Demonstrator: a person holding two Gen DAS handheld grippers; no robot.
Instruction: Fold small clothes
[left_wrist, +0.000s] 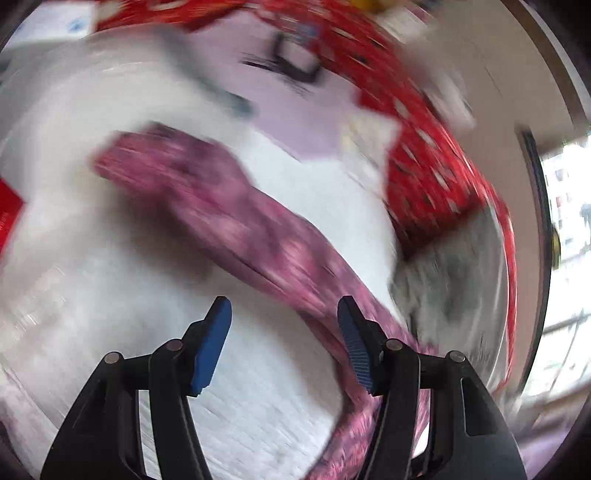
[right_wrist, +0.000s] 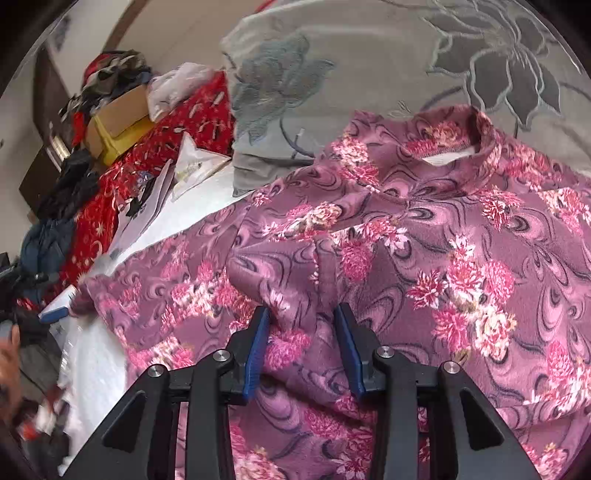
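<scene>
Both grippers angled down over a purple floral top (right_wrist: 424, 236) spread on a white sheet (left_wrist: 258, 369).

The left gripper (left_wrist: 284, 343) is held parted and empty; its view is blurred, so the long purple strip is probably a sleeve. The right gripper (right_wrist: 301, 347) is seen partly open, fleecy cloth bunched between the blue ribbed pads, apparently unpinched.

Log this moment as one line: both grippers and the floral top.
left hand-held gripper: open, empty | right hand-held gripper: open over top | top: flat, sleeve out
</scene>
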